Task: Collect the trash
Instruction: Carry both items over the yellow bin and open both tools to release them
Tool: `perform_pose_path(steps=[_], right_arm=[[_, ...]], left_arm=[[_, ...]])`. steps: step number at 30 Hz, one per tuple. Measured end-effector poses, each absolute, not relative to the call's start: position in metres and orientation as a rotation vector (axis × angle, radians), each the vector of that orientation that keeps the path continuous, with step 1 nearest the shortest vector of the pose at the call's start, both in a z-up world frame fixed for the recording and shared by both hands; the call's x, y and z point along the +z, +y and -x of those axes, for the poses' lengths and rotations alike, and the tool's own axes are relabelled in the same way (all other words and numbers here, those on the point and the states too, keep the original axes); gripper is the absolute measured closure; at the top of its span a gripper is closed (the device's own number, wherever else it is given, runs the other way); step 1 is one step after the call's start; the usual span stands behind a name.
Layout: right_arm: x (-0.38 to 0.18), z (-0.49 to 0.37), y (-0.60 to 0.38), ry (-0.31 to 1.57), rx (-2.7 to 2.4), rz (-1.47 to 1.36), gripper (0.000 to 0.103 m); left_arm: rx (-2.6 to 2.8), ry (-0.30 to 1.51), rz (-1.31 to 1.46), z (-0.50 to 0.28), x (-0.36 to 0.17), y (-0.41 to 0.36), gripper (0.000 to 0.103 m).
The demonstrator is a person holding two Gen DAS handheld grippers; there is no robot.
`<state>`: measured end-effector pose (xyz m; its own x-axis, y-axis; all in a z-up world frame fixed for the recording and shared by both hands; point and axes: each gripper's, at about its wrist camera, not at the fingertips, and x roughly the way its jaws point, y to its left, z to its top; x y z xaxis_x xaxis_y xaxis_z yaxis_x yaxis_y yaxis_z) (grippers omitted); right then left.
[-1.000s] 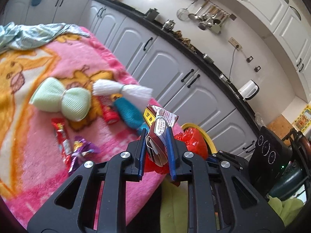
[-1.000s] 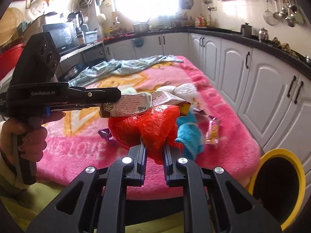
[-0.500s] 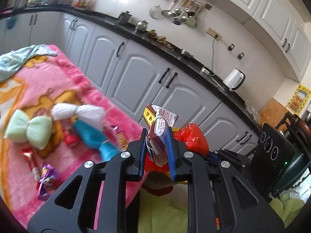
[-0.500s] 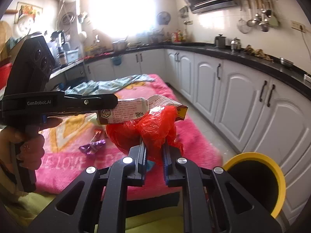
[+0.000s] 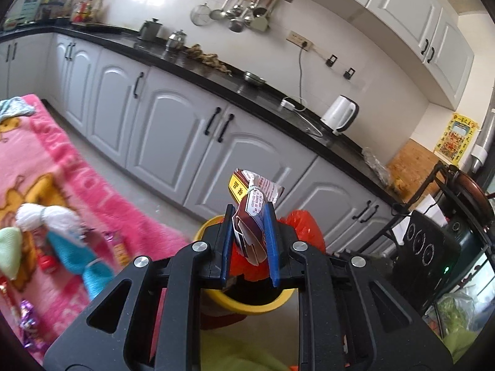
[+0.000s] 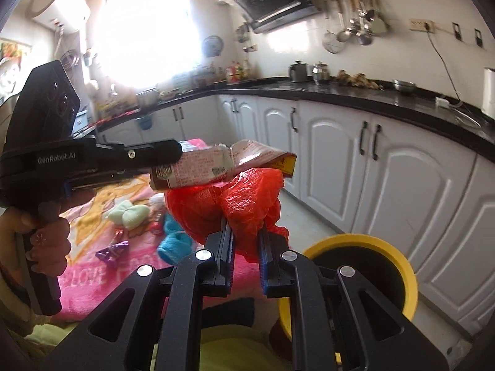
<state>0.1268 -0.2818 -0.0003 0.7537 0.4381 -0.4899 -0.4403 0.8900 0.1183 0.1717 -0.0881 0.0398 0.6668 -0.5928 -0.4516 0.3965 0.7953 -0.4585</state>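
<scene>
A: What are we holding on the left side?

B: Our left hand-held gripper (image 5: pixel 250 241) is clamped on a crumpled brown-and-white snack wrapper (image 5: pixel 252 213) with a yellow label patch; the wrapper sticks up past the blue pads. From the right wrist view the same left hand-held gripper (image 6: pixel 164 154) reaches in from the left with the wrapper (image 6: pixel 216 167) jutting out level.

A: And on the right?

B: Our right hand-held gripper (image 6: pixel 246 247) is closed on a red plastic bag (image 6: pixel 229 204), which bulges above the fingers and sits just under the wrapper.

A: Where is the bin?

B: We see the yellow-rimmed trash bin (image 6: pixel 365 256) on the floor, low and to the right of the right hand-held gripper, in front of the white cabinets (image 6: pixel 386 185). In the left wrist view its yellow rim (image 5: pixel 247 306) shows right below the gripped wrapper.

A: Anything left on the pink blanket (image 5: pixel 62 170)?

B: We can make out a purple candy wrapper (image 6: pixel 113 252), a teal knitted piece (image 6: pixel 174 244), a pale green bow-shaped piece (image 6: pixel 128 215) and a white knitted piece (image 5: pixel 43 216), all well apart from the bin.
</scene>
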Motion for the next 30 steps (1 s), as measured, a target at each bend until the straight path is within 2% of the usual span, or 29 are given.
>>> perform_pose_path(steps=[15, 30], right_arm=[[-0.026, -0.131, -0.344, 0.588, 0.341, -0.061, 0.091], [-0.065, -0.147, -0.394, 0.693, 0.222, -0.152, 0.094]], left_arm=[[-0.68, 0.661, 0.326, -0.208, 0.036, -0.154, 0.09], [-0.704, 0.71, 0.322, -0.237, 0.01, -0.182, 0.091]])
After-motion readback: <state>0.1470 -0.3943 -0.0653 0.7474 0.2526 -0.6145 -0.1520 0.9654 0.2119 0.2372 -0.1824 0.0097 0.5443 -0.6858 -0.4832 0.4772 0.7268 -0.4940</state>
